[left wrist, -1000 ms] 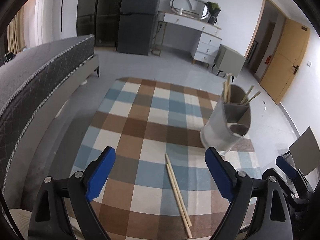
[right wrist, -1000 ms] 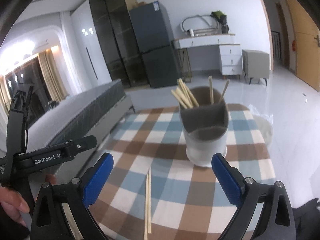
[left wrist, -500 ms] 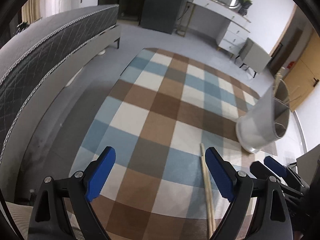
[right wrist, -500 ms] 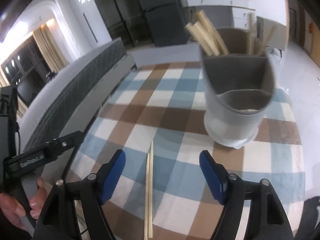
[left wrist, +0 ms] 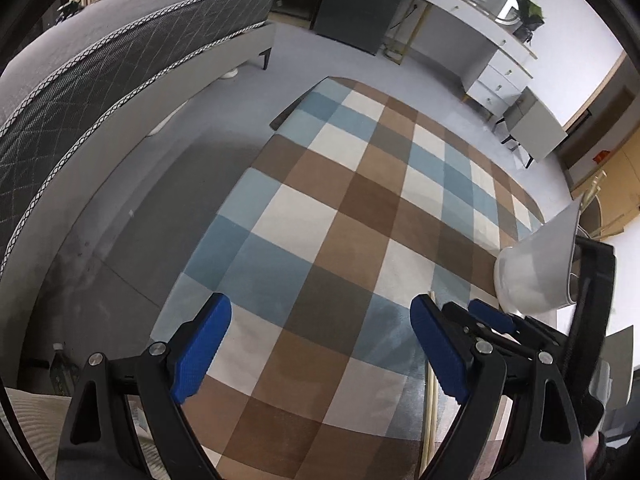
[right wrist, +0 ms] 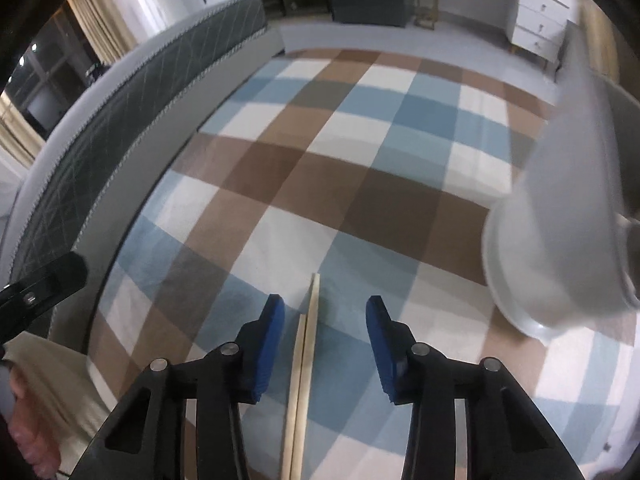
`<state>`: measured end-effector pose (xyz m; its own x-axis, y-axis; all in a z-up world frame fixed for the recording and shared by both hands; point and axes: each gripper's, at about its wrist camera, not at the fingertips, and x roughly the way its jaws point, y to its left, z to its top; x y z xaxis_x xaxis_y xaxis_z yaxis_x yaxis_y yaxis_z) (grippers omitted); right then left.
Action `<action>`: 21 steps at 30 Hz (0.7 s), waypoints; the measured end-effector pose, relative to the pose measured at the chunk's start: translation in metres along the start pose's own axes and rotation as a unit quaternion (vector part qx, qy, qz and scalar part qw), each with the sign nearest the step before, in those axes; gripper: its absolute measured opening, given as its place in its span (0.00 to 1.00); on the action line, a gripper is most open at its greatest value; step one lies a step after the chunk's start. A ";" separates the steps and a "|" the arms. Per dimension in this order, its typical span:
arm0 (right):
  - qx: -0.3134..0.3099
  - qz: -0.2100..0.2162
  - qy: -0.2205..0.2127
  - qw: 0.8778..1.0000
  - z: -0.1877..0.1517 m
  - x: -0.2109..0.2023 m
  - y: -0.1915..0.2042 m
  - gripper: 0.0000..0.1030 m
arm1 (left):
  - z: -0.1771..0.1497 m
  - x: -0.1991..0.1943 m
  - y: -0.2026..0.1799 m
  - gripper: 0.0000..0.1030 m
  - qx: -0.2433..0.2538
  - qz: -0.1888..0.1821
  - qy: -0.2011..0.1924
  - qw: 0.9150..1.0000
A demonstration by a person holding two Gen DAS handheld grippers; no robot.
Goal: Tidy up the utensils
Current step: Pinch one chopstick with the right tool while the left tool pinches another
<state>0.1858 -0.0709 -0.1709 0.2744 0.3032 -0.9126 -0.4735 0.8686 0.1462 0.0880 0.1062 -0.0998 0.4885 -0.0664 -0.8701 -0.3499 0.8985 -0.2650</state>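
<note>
A pair of wooden chopsticks [right wrist: 305,364] lies on the checked cloth. My right gripper [right wrist: 325,312] is open, low over the cloth, with its blue pads on either side of the chopsticks without touching them. The grey utensil holder [right wrist: 560,216] stands to the right, blurred. In the left wrist view my left gripper [left wrist: 320,320] is open and empty above the cloth; the chopsticks [left wrist: 431,408] lie behind its right finger, with the right gripper [left wrist: 490,320] over them and the holder [left wrist: 536,268] at the right, with chopsticks standing in it.
The checked cloth [left wrist: 360,200] covers the table. A grey bed [left wrist: 100,72] runs along the left. A white dresser [left wrist: 492,60] and a small cabinet [left wrist: 536,124] stand at the far wall. A hand [right wrist: 28,432] shows at the lower left.
My right gripper has dropped towards the cloth, narrowed its opening and now straddles the chopsticks. My left gripper has swung left, so the holder sits at the frame's right edge.
</note>
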 end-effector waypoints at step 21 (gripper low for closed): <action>0.004 -0.044 -0.005 0.999 0.004 0.006 0.006 0.04 | 0.007 -0.002 0.017 0.85 -0.027 -0.006 0.006 1.000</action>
<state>0.1880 -0.0620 -0.1738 0.3224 0.2298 -0.9183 -0.4412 0.8948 0.0691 0.0864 0.1247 -0.1003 0.4836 -0.0832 -0.8714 -0.3861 0.8731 -0.2976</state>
